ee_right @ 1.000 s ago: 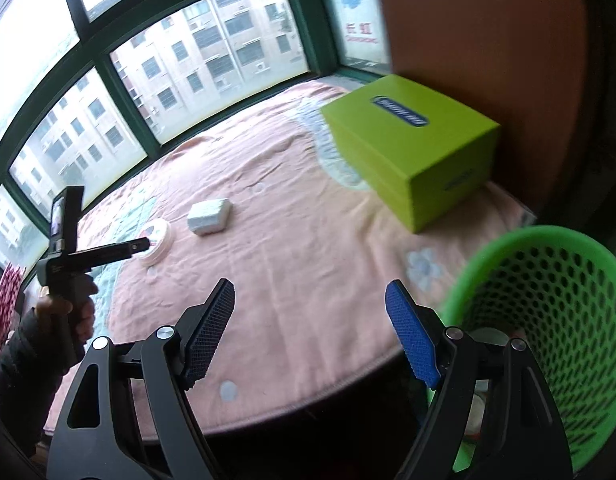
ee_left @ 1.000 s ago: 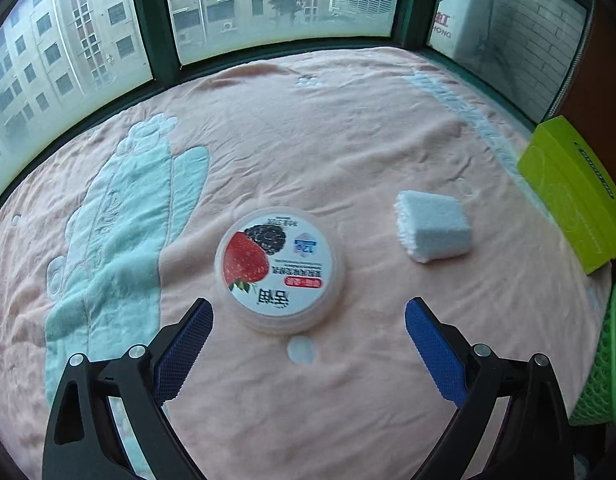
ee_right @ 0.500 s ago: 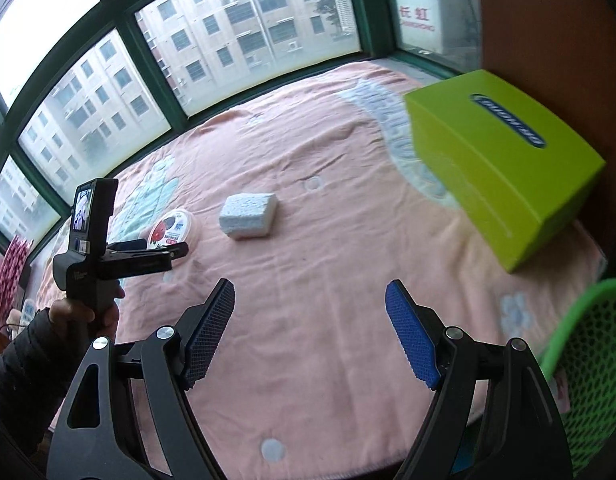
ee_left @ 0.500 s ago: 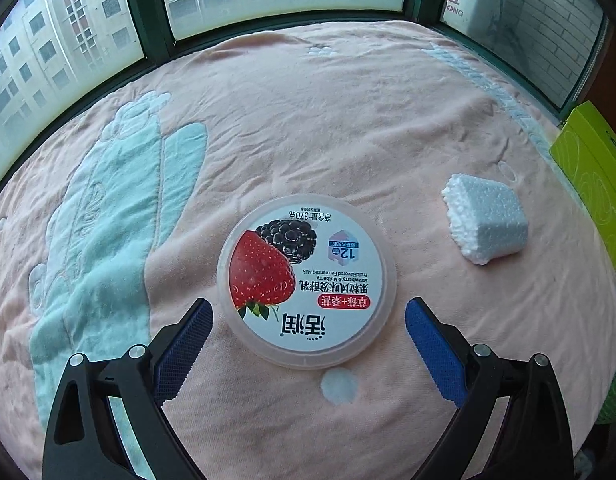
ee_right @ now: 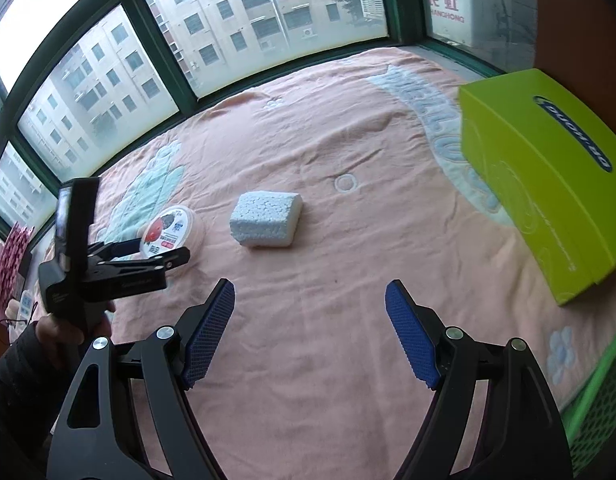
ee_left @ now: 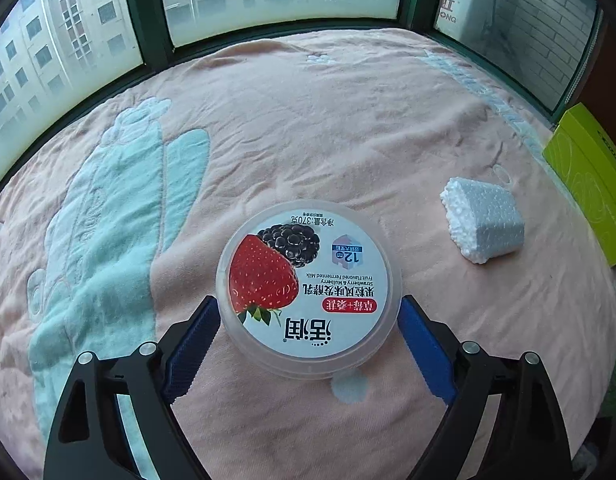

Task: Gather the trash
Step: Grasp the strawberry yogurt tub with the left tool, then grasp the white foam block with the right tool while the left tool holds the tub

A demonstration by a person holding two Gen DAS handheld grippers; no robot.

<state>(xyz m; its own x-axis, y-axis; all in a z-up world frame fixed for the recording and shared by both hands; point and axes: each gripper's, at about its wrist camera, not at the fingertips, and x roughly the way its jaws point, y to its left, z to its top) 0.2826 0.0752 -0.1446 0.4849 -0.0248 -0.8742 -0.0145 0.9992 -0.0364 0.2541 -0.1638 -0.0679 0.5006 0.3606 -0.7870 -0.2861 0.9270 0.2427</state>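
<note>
As the left gripper (ee_left: 308, 334) closes around the yogurt tub (ee_left: 308, 284) mid-blanket (ee_left: 347, 120), pads just meeting its sides — grasp underway; right gripper (ee_right: 309, 332) hangs released before the foam block (ee_right: 266, 220) — next, squeeze firmly, lift.

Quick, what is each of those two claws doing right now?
Left gripper: jaws just closing around the yogurt tub, pads at its sides; firm grip cannot be told.
Right gripper: open, holding nothing.

A pink blanket (ee_right: 347, 264) covers the surface — on it a yogurt tub (ee_left: 308, 286), foam block (ee_right: 266, 220), green box (ee_right: 547, 176).
</note>
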